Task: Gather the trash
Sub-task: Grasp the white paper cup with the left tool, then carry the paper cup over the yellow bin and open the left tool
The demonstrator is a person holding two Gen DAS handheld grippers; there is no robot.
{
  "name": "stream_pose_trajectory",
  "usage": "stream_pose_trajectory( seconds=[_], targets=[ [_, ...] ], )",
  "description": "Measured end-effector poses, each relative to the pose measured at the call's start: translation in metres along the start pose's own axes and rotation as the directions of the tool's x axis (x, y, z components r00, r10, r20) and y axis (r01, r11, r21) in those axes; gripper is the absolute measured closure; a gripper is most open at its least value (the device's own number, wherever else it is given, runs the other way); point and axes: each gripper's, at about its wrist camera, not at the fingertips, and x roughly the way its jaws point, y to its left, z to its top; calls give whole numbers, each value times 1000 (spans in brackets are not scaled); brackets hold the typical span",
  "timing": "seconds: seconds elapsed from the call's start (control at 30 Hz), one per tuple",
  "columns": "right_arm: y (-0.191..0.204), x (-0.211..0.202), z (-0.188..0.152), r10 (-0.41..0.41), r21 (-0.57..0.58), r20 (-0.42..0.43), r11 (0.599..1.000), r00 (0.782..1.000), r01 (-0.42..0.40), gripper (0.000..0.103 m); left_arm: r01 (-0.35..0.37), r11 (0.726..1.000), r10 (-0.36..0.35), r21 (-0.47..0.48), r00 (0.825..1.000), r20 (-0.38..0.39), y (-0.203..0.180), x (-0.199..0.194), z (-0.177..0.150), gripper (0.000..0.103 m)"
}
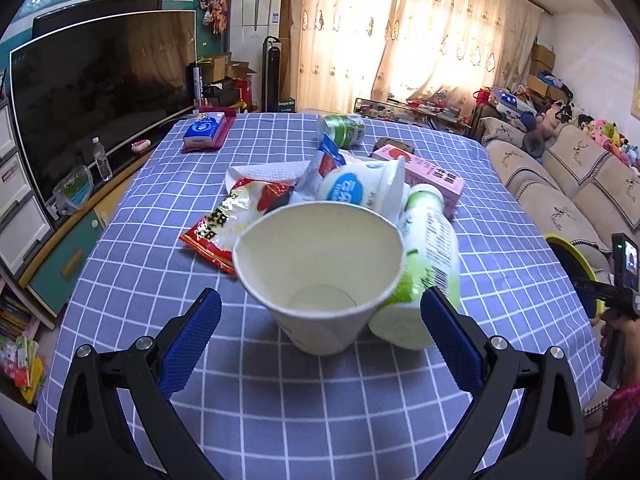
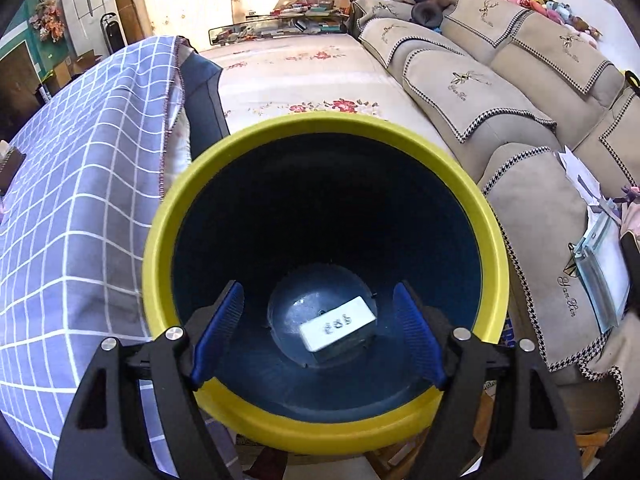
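The left claw (image 1: 320, 312) is spread wide, its two blue pads (image 1: 192, 344) standing either side of one white paper cup (image 1: 320, 276) without touching it; bare checked cloth shows between each pad and the cup wall. The cup stands upright, mouth open, on the bench (image 1: 320, 420), which is covered in a blue-and-white grid cloth.

Behind the cup the trash lies in one tight heap near the middle of the bench:
- one green-and-white bottle (image 1: 432, 256) on its side, touching the cup's right flank
- one white yogurt tub (image 1: 360, 188) tipped over
- one red snack wrapper (image 1: 228, 228) lying flat to the left
- one pink carton (image 1: 424, 176) behind the bottle
- one green can (image 1: 344, 130) on its side, further back

One blue tissue pack (image 1: 204, 130) sits well apart near the far left corner. The near part of the cloth and both side margins are open up to the bench edges.

The right claw (image 2: 318, 336) is also spread, hovering over the mouth of one yellow-rimmed bin (image 2: 492, 232) just beside the bench's hanging cloth edge (image 2: 80, 160). One small white box (image 2: 338, 326) lies at the bin's dark bottom. A sofa (image 2: 500, 92) runs along the right.
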Motion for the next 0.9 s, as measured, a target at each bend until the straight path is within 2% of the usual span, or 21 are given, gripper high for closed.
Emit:
stream_pose_trajectory(
  seconds=[0.4,0.5,0.57,0.6,0.7,0.9],
  targets=[
    [11,-4,-1,25,-20,2,999,1000,-25,30,15,1000,-15,-11,999,32,9,10,15,5],
    [10,-7,-1,27,-14,5,1000,1000,-27,30,10,1000,-9,-3,1000,28,9,12,14,15],
    [9,-10,-2,30,-12,12,999,999,-30,30,9,1000,-9,-8,1000,18,8,15,13,28],
    [8,-12,-2,30,-12,18,999,999,-30,30,14,1000,-14,-15,1000,13,10,16,12,31],
    [7,-18,-3,36,-9,31,999,999,-36,30,27,999,-27,-30,1000,17,12,17,11,34],
    [3,-36,-4,61,-4,73,998,995,-61,30,0,1000,2,-27,999,41,17,3,14,35]
  ],
)
